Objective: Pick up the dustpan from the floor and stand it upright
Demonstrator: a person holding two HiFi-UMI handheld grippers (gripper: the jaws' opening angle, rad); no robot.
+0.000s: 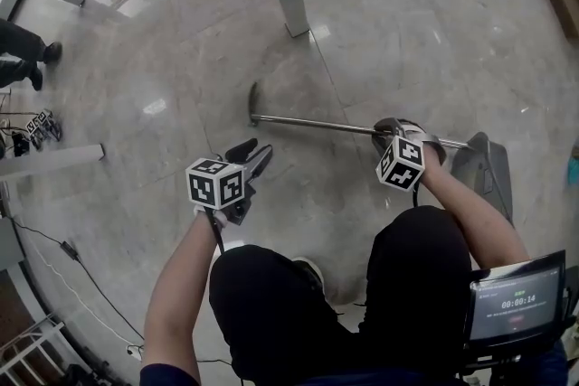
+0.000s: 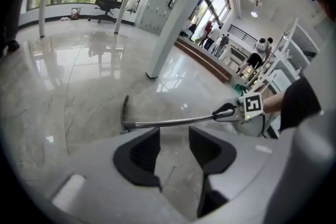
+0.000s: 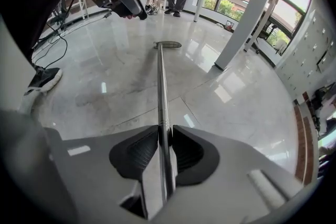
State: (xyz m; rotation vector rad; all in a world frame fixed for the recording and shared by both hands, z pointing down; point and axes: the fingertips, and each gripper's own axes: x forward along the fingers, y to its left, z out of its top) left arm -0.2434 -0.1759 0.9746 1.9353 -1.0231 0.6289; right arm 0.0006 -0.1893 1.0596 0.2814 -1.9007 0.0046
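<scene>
Between the jaws of the right gripper, the dustpan's slim chrome handle is pinched tight, close to the grey plastic pan. The whole dustpan lies flat on the glossy pale marble floor. The left gripper hovers spread and empty, short of the dark end grip. The grasp looks made; next, lift and swing the handle upright, letting the pan settle on its base.

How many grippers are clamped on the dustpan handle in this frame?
1. The right gripper is shut on the handle, toward the pan end of the dustpan. The left gripper is open and empty, apart from the handle. Neither is hidden.
</scene>
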